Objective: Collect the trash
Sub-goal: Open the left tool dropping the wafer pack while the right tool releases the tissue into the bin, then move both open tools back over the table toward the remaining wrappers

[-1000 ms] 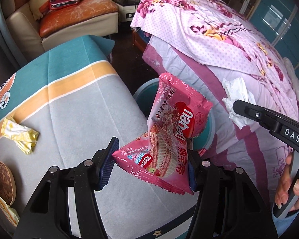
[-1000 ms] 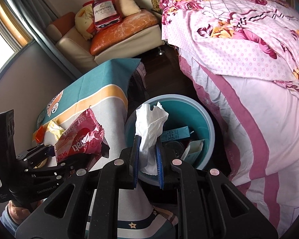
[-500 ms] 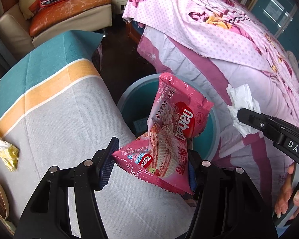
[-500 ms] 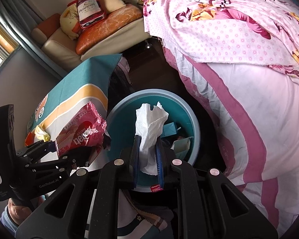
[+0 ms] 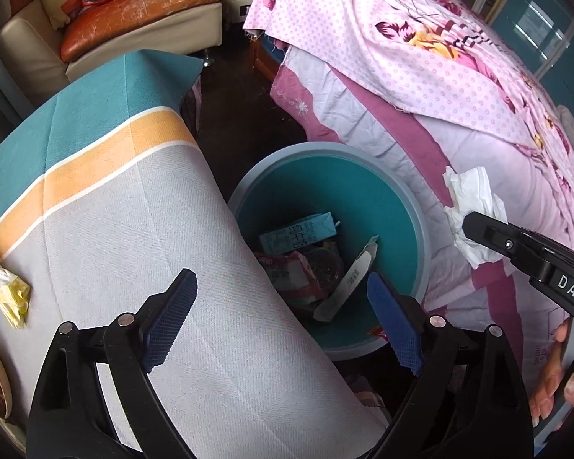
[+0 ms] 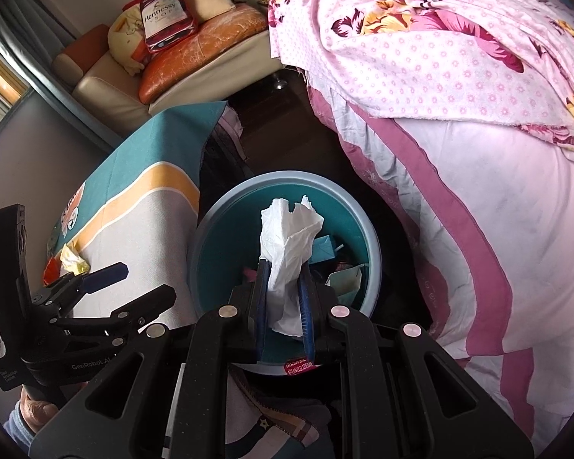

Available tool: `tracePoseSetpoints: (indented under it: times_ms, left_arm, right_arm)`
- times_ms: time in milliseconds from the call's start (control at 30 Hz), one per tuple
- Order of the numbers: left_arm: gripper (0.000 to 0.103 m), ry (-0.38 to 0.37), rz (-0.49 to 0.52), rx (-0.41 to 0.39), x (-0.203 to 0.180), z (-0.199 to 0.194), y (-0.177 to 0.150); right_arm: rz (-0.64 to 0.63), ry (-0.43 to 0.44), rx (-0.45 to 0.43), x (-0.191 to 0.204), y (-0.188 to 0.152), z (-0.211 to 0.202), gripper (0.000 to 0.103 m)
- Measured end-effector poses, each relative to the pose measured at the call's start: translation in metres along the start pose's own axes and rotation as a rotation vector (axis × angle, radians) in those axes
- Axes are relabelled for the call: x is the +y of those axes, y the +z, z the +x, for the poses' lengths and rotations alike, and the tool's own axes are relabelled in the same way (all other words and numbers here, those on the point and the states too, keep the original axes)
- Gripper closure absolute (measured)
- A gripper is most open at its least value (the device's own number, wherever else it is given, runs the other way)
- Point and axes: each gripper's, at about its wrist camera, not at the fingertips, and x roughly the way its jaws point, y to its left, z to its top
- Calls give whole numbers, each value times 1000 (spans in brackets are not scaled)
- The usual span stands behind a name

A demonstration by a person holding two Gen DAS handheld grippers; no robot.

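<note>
A crumpled white paper tissue [image 6: 289, 264] is held over the round teal plastic bin [image 6: 210, 244], clamped between the closed jaws of the right gripper [image 6: 285, 308]. Inside the bin a pink snack wrapper [image 5: 292, 273], a teal carton [image 5: 298, 231] and a flattened white carton [image 5: 350, 279] are seen. The jaws of the left gripper [image 5: 283, 319] have just been opening and stand wide, with nothing between them, above the near rim. A crumpled yellow wrapper [image 5: 4, 285] lies on the striped tabletop [image 5: 134, 206], left.

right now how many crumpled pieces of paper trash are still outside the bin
2: a white tissue clamped in the right gripper above the bin, and a yellowish crumpled wad lying on the table cloth. More may be hidden beyond the frame.
</note>
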Motion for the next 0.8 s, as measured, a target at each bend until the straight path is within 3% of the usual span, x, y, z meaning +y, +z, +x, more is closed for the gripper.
tracePoseSetpoints:
  times_ms: [533, 633, 700, 800]
  left_arm:
    - [12, -27, -33, -28, 20, -18, -14]
    - [12, -35, -42, -31, 26, -22, -19]
    - [12, -35, -46, -35, 31, -25, -23]
    - [12, -37, -55, -36, 39, -29, -30]
  right_arm:
    - [-46, -34, 63, 25, -2, 18, 85]
    - [-56, -47, 82, 29, -5, 23, 73]
    - [-59, -57, 91, 32, -7, 25, 59]
    - [-62, -65, 97, 38, -8, 26, 45]
